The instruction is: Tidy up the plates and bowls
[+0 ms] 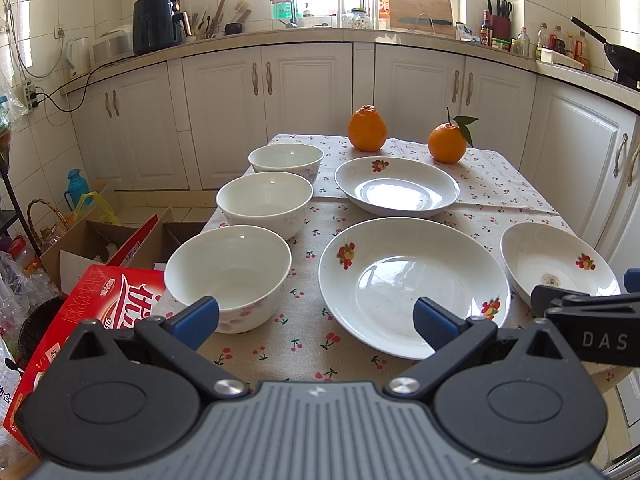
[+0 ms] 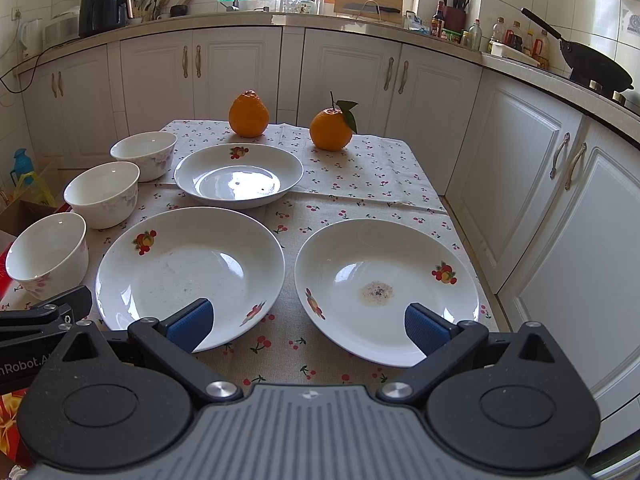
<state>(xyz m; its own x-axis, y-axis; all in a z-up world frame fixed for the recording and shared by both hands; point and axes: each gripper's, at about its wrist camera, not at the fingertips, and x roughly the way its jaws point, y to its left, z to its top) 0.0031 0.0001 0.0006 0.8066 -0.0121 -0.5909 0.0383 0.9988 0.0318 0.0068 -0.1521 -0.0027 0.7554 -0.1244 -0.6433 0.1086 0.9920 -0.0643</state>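
Both tongs, left (image 1: 316,322) and right (image 2: 308,320), gape wide, holding nothing, above three bowls (image 1: 228,268) and three plates (image 2: 188,272) on the table (image 2: 360,172).

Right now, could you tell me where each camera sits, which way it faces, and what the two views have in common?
Left wrist: on the left gripper, facing across the table at three bowls, nearest bowl; its open blue fingers show, with the other gripper at right.
Right wrist: on the right gripper, facing the stained plate; its open fingers show, left gripper at far left.
Shared: the middle plate and both oranges.
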